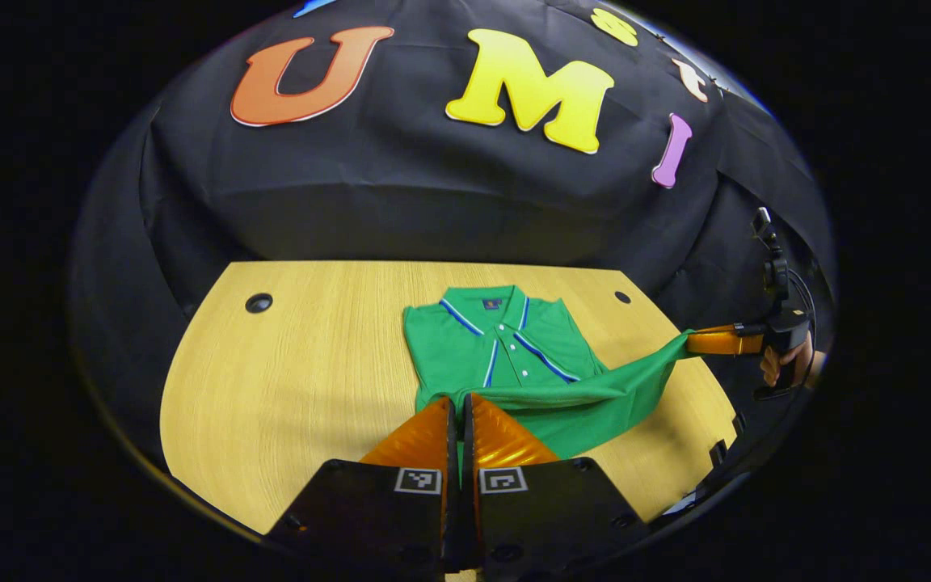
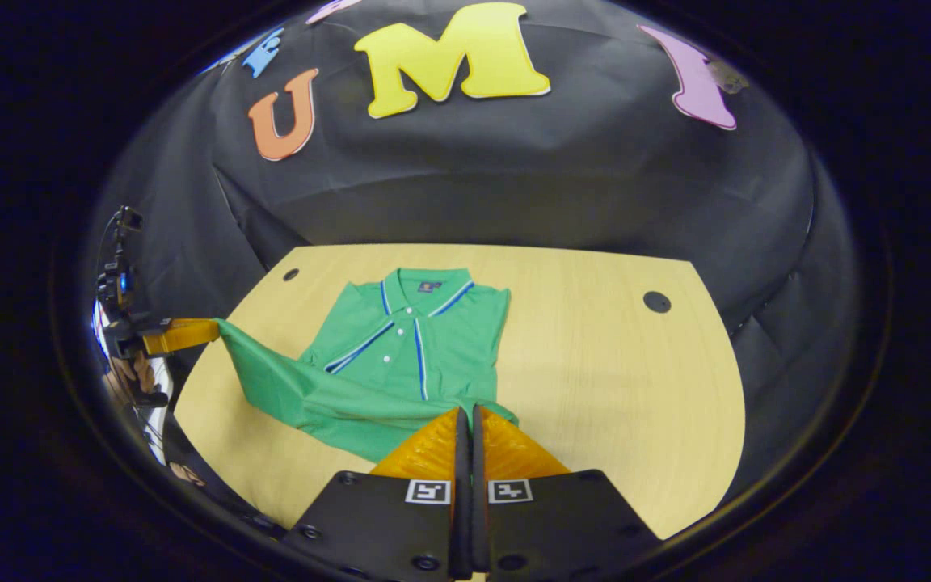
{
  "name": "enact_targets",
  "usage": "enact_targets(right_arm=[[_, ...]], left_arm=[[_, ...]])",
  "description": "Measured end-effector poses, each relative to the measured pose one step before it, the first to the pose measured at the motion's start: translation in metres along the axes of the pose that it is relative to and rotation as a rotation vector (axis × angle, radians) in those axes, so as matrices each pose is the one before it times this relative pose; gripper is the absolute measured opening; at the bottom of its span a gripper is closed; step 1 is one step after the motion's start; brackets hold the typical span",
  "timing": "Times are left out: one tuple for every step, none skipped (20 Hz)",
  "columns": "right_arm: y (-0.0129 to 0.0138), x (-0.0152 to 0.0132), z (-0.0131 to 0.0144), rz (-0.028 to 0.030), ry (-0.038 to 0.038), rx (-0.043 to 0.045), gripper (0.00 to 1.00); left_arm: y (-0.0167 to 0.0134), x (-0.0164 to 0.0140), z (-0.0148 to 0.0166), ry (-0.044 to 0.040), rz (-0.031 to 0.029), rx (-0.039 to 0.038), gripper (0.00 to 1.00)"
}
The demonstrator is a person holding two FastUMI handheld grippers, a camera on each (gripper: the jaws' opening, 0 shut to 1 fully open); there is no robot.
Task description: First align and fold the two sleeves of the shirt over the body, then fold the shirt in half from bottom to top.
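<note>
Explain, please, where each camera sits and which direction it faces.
Left gripper view: rides on the left hand-held gripper, low at the table's near edge, facing the wall; own fingers pinch the shirt's hem; the other gripper and a hand show at far right.
Right gripper view: rides on the right hand-held gripper, same direction; own fingers pinch the hem; the other gripper and a hand at far left.
Shared: shirt, table, wall.

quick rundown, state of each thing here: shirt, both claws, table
shirt: collar end flat on the table, sleeves folded in, bottom hem lifted and stretched between the two claws
left claw: shut on the shirt's hem corner
right claw: shut on the other hem corner
table: bare wood around the shirt
</note>
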State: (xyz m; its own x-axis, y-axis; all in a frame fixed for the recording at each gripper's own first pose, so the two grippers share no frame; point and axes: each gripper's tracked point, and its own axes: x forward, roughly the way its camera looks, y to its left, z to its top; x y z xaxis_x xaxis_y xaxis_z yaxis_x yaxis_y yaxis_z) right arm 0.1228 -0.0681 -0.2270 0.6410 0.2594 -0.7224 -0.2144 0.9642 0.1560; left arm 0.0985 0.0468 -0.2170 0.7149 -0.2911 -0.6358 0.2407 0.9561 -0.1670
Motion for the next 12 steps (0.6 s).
enact_targets(right_arm=[[-0.00082, 0.00447, 0.01092, -0.00280, -0.01020, -0.00577, 0.02], [-0.00160, 0.00444, 0.01170, -0.00439, -0.01077, -0.00672, 0.02], [-0.00173, 0.00430, 0.01017, -0.00418, -0.01000, -0.00512, 0.02], [-0.00067, 0.00408, 0.01094, -0.00074, -0.00909, -0.00054, 0.02], [-0.00098, 0.00445, 0.00844, -0.00007, -0.00632, 0.00264, 0.02], [0.00029, 0.00481, 0.00841, 0.00452, -0.00388, 0.00874, 0.02], [0.00109, 0.00481, 0.00666, 0.00492, -0.00228, 0.00317, 0.02], [-0.00225, 0.00451, 0.00685, -0.00675, -0.00349, -0.00374, 0.02], [-0.00248, 0.00594, 0.00540, -0.00518, -0.00575, -0.00418, 0.02], [-0.00168, 0.00561, 0.00616, -0.00240, -0.00368, 0.00426, 0.02], [0.00029, 0.00456, 0.00487, 0.00305, -0.00380, 0.00906, 0.00], [-0.00120, 0.00581, 0.00590, -0.00327, -0.00998, 0.01114, 0.00]], left_arm=[[0.00402, 0.00563, 0.01028, -0.00944, -0.00229, -0.00311, 0.03], [0.00285, 0.00456, 0.00878, -0.00860, -0.00093, -0.00496, 0.03], [0.00261, 0.00600, 0.00980, -0.01012, -0.00062, -0.00490, 0.03], [0.00265, 0.00470, 0.00529, -0.00921, 0.00063, -0.00440, 0.04], [0.00189, 0.00609, 0.00620, -0.00501, 0.00340, -0.00252, 0.04], [0.00228, 0.00515, 0.00703, -0.00411, 0.00411, -0.00086, 0.04], [0.00027, 0.00589, 0.00626, -0.00549, -0.00320, -0.00035, 0.03], [-0.00033, 0.00488, 0.00491, -0.00345, -0.00358, 0.00272, 0.03], [0.00112, 0.00591, 0.00565, -0.00254, -0.00035, 0.00918, 0.04], [0.00168, 0.00560, 0.00497, -0.00259, 0.00010, 0.00437, 0.03], [0.00300, 0.00564, 0.00452, -0.00350, 0.00296, 0.00396, 0.03], [0.00302, 0.00674, 0.00583, -0.00649, 0.00595, 0.00553, 0.03]])
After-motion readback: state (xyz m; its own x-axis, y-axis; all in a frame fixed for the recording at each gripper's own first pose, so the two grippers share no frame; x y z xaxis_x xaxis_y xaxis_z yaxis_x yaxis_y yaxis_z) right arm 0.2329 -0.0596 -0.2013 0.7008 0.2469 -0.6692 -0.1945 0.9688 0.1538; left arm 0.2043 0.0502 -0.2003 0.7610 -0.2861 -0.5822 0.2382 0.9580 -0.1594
